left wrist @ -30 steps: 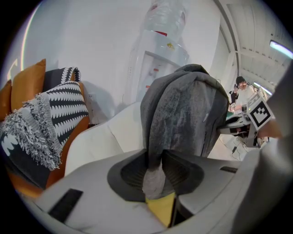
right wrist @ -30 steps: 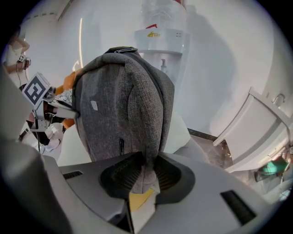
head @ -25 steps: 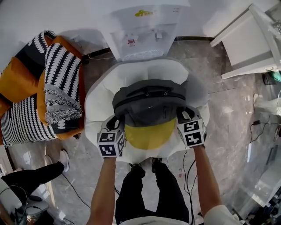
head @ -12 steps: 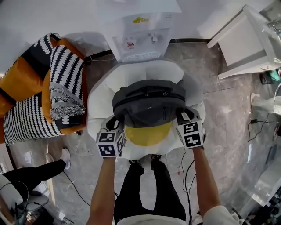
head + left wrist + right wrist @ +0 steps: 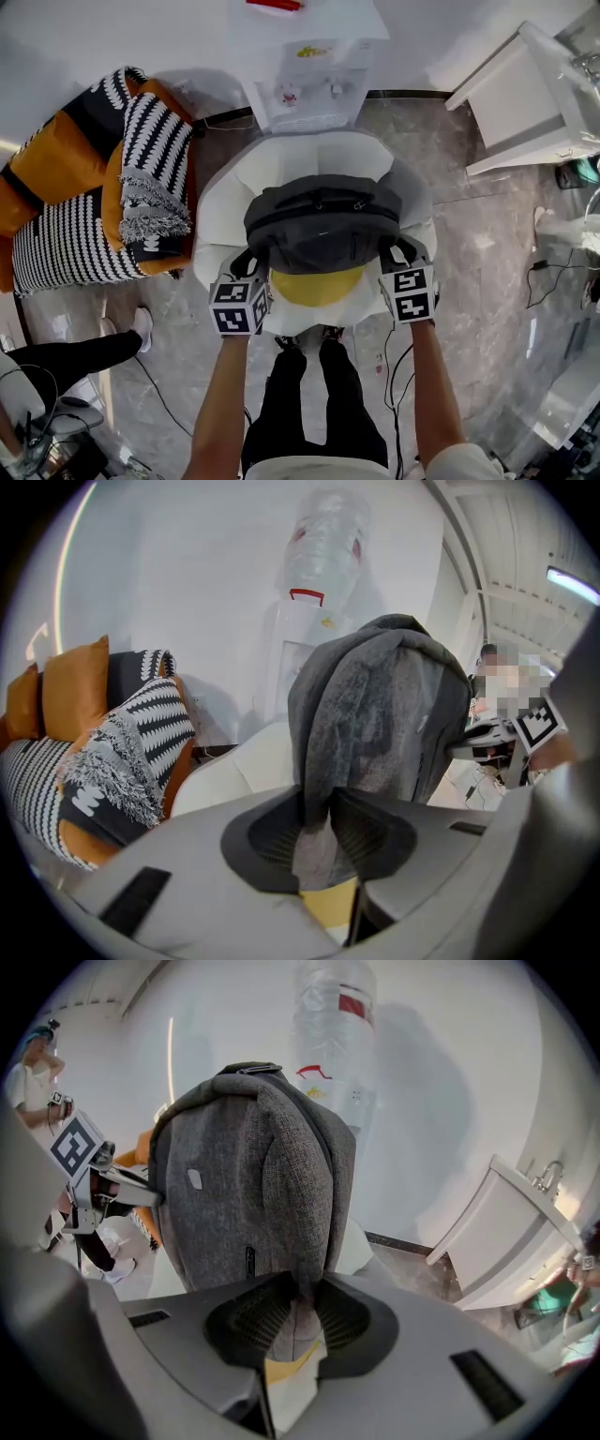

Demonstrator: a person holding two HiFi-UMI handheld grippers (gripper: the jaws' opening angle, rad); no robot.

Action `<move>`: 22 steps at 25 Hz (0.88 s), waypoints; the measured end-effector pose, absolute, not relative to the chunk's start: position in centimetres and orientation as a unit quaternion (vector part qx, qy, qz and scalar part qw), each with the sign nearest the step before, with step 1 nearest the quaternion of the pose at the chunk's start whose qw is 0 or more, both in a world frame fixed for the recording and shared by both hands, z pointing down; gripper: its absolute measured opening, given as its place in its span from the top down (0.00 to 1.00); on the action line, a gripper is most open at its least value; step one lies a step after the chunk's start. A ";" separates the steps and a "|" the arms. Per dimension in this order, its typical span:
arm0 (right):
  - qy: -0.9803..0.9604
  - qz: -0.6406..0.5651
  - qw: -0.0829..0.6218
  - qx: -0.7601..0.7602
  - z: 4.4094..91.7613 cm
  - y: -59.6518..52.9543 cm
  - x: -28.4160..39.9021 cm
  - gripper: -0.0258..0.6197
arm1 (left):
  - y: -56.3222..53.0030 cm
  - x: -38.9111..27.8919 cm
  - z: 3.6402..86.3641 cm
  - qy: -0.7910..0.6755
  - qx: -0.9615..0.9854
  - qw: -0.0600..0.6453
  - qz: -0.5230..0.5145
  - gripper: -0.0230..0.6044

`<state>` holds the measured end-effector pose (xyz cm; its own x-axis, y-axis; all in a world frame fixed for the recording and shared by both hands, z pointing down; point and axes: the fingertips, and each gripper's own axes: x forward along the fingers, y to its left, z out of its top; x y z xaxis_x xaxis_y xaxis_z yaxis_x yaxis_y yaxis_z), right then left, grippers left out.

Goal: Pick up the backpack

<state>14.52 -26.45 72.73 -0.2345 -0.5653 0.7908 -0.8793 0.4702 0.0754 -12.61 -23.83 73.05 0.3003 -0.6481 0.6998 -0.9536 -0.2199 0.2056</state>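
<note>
A dark grey backpack (image 5: pixel 322 221) hangs lifted between my two grippers, above a white egg-shaped cushion (image 5: pixel 225 202) with a yellow centre (image 5: pixel 317 285). My left gripper (image 5: pixel 251 272) is shut on the backpack's left edge; grey fabric (image 5: pixel 323 817) is pinched between its pads. On the other side my right gripper (image 5: pixel 392 262) is shut on the backpack's right edge, with fabric (image 5: pixel 298 1312) clamped between its pads. In the right gripper view the backpack (image 5: pixel 253 1176) stands upright and fills the middle. The left gripper view shows the backpack (image 5: pixel 384 710) edge-on.
A water dispenser (image 5: pixel 309 70) stands behind the cushion against the white wall. An orange sofa with black-and-white striped throws (image 5: pixel 141 178) is at the left. At the right there is a white cabinet (image 5: pixel 525 94). Another person's leg (image 5: pixel 75 356) and cables lie on the marble floor.
Both grippers have risen with the backpack held between them, so it sits higher over the cushion and more of the yellow centre is covered.
</note>
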 end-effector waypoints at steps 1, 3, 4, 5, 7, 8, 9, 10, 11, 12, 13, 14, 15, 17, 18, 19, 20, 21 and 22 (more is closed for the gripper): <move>-0.760 0.199 0.395 0.476 72.5 -26.2 14.5 0.83 | -23.6 -12.6 72.7 -0.540 0.742 0.315 0.242 0.80; -0.759 0.201 0.395 0.477 71.9 -25.7 14.5 0.83 | -23.1 -12.7 72.1 -0.543 0.740 0.316 0.241 0.80; -0.759 0.202 0.394 0.477 71.5 -25.5 14.4 0.83 | -22.8 -12.7 71.7 -0.544 0.739 0.317 0.240 0.80; -0.759 0.202 0.394 0.478 71.2 -25.3 14.4 0.83 | -22.6 -12.7 71.3 -0.546 0.738 0.318 0.239 0.80; -0.758 0.201 0.394 0.479 70.4 -24.8 14.2 0.83 | -22.0 -12.8 70.6 -0.550 0.735 0.320 0.234 0.80; -0.759 0.200 0.394 0.479 70.0 -24.6 14.1 0.83 | -21.7 -13.0 70.2 -0.553 0.733 0.321 0.231 0.80; -0.760 0.198 0.394 0.478 69.7 -24.4 13.9 0.83 | -21.5 -13.1 69.9 -0.556 0.732 0.322 0.229 0.80; -0.761 0.197 0.394 0.477 69.3 -24.2 13.7 0.83 | -21.2 -13.3 69.5 -0.558 0.730 0.321 0.227 0.80; -0.762 0.196 0.394 0.476 68.9 -24.0 13.6 0.83 | -21.0 -13.5 69.1 -0.561 0.729 0.321 0.224 0.80; -0.763 0.194 0.394 0.475 68.4 -23.8 13.4 0.83 | -20.8 -13.6 68.7 -0.563 0.728 0.321 0.221 0.80; -0.764 0.192 0.394 0.474 67.9 -23.5 13.3 0.83 | -20.4 -13.7 68.3 -0.566 0.727 0.322 0.218 0.80; -0.765 0.190 0.394 0.472 67.4 -23.2 13.2 0.83 | -20.0 -13.8 67.8 -0.568 0.726 0.323 0.215 0.80; -0.767 0.187 0.393 0.470 66.9 -22.9 13.1 0.83 | -19.7 -13.9 67.4 -0.570 0.724 0.324 0.213 0.80; -0.774 0.178 0.388 0.467 66.2 -22.6 12.9 0.83 | -19.1 -14.0 66.6 -0.572 0.724 0.323 0.210 0.80; -0.776 0.176 0.387 0.467 65.9 -22.4 12.9 0.83 | -18.8 -14.0 66.2 -0.573 0.724 0.323 0.209 0.80; -0.775 0.176 0.388 0.467 65.5 -22.2 12.8 0.83 | -18.6 -14.1 65.8 -0.574 0.724 0.322 0.207 0.80; -0.773 0.178 0.389 0.468 65.0 -21.9 12.8 0.83 | -18.4 -14.2 65.4 -0.575 0.724 0.322 0.204 0.80; -0.772 0.179 0.389 0.469 64.6 -21.6 12.7 0.83 | -18.2 -14.3 65.0 -0.576 0.724 0.322 0.203 0.80; -0.771 0.180 0.389 0.470 64.2 -21.4 12.7 0.83 | -18.0 -14.3 64.6 -0.576 0.724 0.321 0.201 0.80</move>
<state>12.69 -21.40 64.19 -0.2547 -0.5850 0.7700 -0.8653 0.4933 0.0886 -14.32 -18.03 64.58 0.2556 -0.7048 0.6618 -0.9636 -0.1304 0.2333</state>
